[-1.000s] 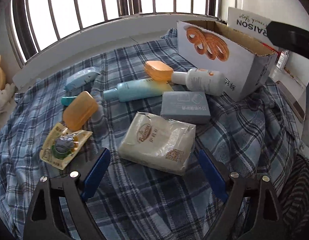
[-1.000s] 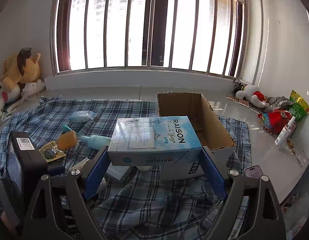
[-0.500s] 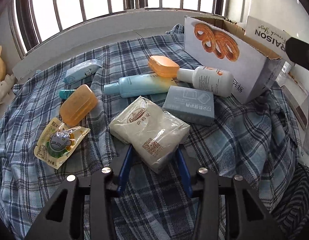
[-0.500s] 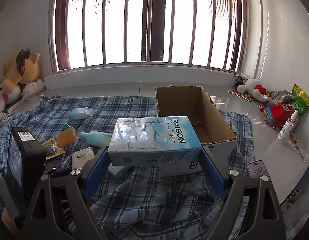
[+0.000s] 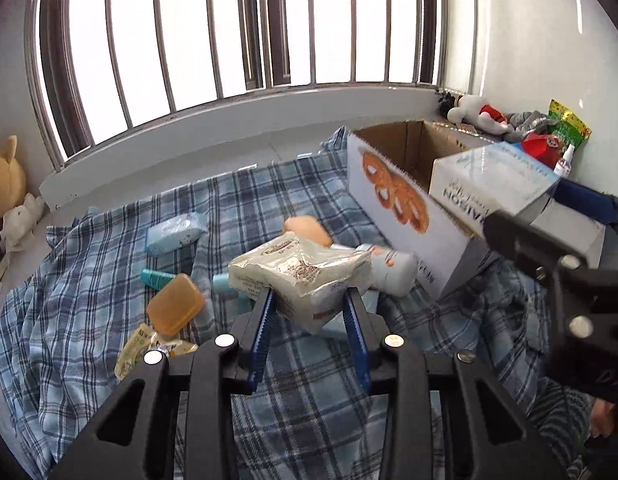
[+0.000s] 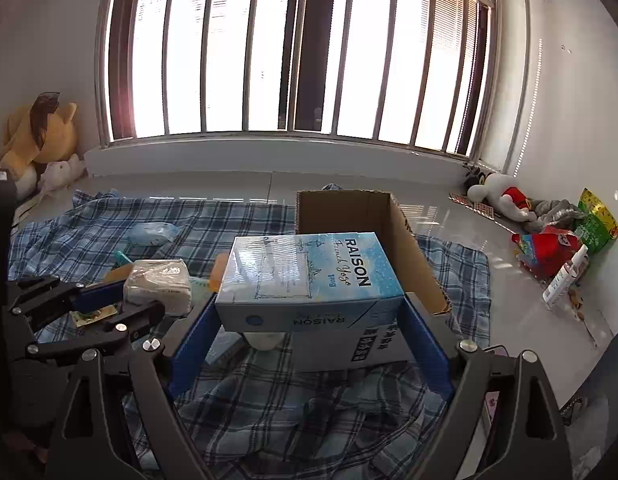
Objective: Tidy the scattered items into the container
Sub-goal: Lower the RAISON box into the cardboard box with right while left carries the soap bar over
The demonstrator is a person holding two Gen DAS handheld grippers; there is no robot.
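My left gripper (image 5: 309, 300) is shut on a white plastic-wrapped packet (image 5: 301, 268) and holds it above the plaid blanket (image 5: 89, 280). The packet also shows in the right wrist view (image 6: 159, 284). My right gripper (image 6: 309, 316) is shut on a blue RAISON box (image 6: 309, 276) and holds it just in front of the open cardboard box (image 6: 409, 248). In the left wrist view the RAISON box (image 5: 493, 184) hangs over the cardboard box (image 5: 393, 196). The cardboard box looks empty inside.
On the blanket lie an orange soap case (image 5: 175, 308), a yellow sachet (image 5: 145, 348), a teal tube (image 5: 157, 278), a blue wipes pack (image 5: 175, 232), a white bottle (image 5: 393, 268). Plush toys (image 6: 505, 196) and snack bags (image 6: 597, 224) sit on the floor at right.
My left gripper closed on the white packet and lifted it off the blanket. My right gripper carried the RAISON box a little nearer the cardboard box.
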